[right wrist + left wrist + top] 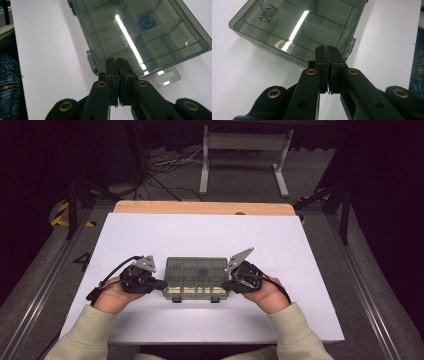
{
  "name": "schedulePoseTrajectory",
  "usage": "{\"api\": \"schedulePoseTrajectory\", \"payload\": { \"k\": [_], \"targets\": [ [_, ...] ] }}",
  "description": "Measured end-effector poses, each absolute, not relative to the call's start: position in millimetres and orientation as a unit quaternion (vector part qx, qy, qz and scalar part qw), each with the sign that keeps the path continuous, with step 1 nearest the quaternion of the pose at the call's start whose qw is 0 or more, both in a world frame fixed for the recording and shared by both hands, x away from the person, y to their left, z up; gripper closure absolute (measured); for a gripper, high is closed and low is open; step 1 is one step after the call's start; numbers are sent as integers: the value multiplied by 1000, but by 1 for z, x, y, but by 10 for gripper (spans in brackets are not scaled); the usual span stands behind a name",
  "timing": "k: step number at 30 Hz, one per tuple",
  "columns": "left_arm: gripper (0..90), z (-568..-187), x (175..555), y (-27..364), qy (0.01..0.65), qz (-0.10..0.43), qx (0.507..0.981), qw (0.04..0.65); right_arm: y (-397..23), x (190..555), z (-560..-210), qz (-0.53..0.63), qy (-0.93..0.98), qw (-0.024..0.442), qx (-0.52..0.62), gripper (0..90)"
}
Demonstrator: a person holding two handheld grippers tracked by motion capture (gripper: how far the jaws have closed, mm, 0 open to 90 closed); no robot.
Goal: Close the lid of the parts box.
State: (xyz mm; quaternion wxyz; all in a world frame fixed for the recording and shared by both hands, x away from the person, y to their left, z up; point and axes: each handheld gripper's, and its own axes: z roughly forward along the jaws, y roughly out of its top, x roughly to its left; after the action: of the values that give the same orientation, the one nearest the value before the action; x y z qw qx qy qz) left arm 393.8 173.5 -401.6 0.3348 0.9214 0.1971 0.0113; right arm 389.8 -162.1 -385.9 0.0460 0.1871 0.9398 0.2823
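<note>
High view. A smoky transparent compartment box [196,277] lies closed on the white counter [280,245], near the person's edge, with two latches on its near side. It is flanked by the left hand-held gripper [161,284] and the right hand-held gripper [227,285], each set at one end wall and angled inward, the forearms coming up from below and the wrists held low. If both ends are pushed unevenly, the light box is judged likely to slide or pivot on the smooth sheet.

Left gripper view. The left hand-held gripper [329,53] is seen with its jaws pressed together on nothing, their tips at or just short of the box [294,27] at a lower corner; contact cannot be settled. A closed tip is judged liable to skid off the slick wall.

Right gripper view. The right hand-held gripper [117,62] is likewise closed and empty, its tips at the box [140,35] beside the hang tab [165,77]. A blue ring [147,22] lies in one compartment and could be jolted about, it is judged, should the box be tipped.
</note>
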Motion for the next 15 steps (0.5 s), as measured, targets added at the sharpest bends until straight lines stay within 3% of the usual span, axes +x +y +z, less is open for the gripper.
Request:
{"api": "schedulePoseTrajectory", "payload": {
  "k": [15],
  "targets": [
    [889,-405,388,174,207,30,915,344,-168,387,-390,305,930,47,199,888]
  ]
}}
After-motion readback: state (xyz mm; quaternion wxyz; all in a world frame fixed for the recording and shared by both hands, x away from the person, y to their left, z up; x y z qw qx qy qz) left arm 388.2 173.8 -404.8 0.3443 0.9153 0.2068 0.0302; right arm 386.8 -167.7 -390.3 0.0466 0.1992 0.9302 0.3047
